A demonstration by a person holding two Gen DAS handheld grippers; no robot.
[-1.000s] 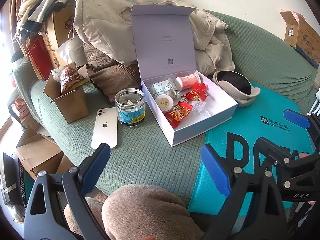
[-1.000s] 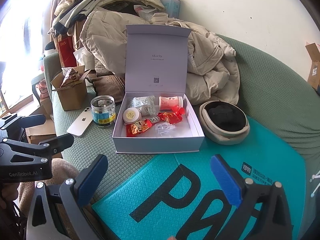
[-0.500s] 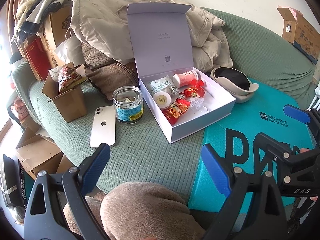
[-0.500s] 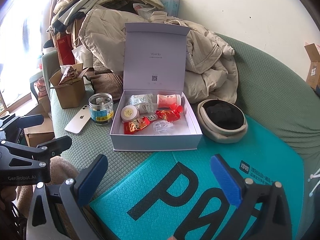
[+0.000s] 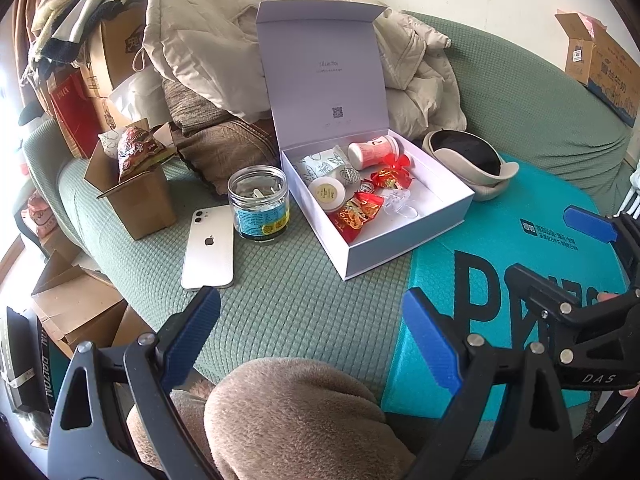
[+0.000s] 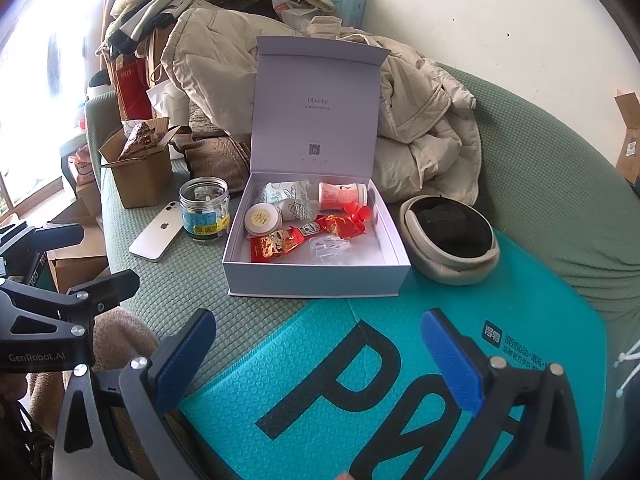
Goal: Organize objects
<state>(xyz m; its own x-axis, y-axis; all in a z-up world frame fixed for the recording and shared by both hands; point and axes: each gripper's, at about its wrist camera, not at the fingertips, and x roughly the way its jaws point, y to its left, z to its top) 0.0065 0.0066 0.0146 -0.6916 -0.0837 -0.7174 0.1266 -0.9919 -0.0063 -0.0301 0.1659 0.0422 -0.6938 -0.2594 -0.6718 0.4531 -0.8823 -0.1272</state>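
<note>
An open white gift box [image 5: 404, 250] [image 6: 316, 278] sits on the green sofa, lid upright. Inside lie a pink cup [image 6: 342, 196], a round tin [image 6: 262, 218], red snack packets [image 6: 276, 244] and a clear plastic piece [image 6: 328, 246]. A glass jar [image 5: 259, 204] [image 6: 203, 210] and a white phone [image 5: 208, 246] [image 6: 156, 236] lie left of the box. My left gripper [image 5: 310, 340] is open and empty, near the sofa's front edge. My right gripper [image 6: 320, 360] is open and empty above a teal mailer [image 6: 400, 380].
A beige cap [image 6: 450, 240] lies right of the box. A small cardboard box with a snack bag [image 5: 136, 184] stands at the left. Coats and cartons [image 6: 224, 40] pile up behind. A brown fleece knee [image 5: 292, 416] is below the left gripper.
Both views have shifted slightly, bringing the gift box a little closer and more central. No object has moved and both grippers stay open.
</note>
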